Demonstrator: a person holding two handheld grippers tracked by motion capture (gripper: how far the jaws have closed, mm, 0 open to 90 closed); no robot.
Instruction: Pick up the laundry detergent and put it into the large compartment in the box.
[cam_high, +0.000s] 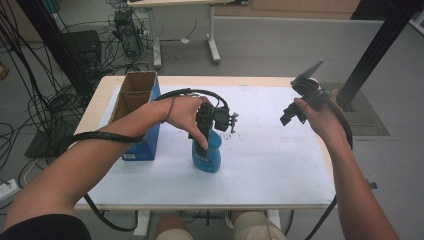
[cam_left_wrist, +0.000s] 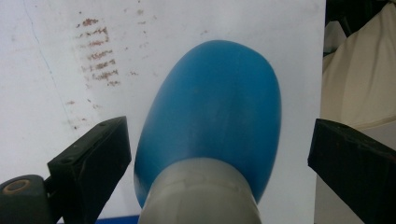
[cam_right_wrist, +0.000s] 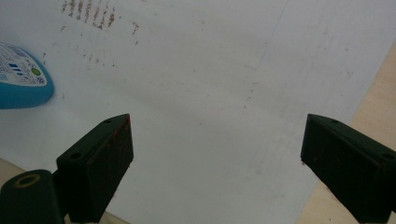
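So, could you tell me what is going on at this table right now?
A person holds a hand-held gripper in each hand over a white sheet on the table. The left hand-held gripper is at the top of a blue bottle standing near the middle; its jaws are open on either side of the bottle, not clamped. The right hand-held gripper is raised, open and empty. A cardboard box stands at the left.

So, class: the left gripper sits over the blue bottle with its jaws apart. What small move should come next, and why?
Probably close the left gripper on the blue bottle. In the left gripper view its jaws stand open on either side of the bottle's grey neck, with gaps both sides, so nothing is gripped yet. The right gripper hangs open, well apart.
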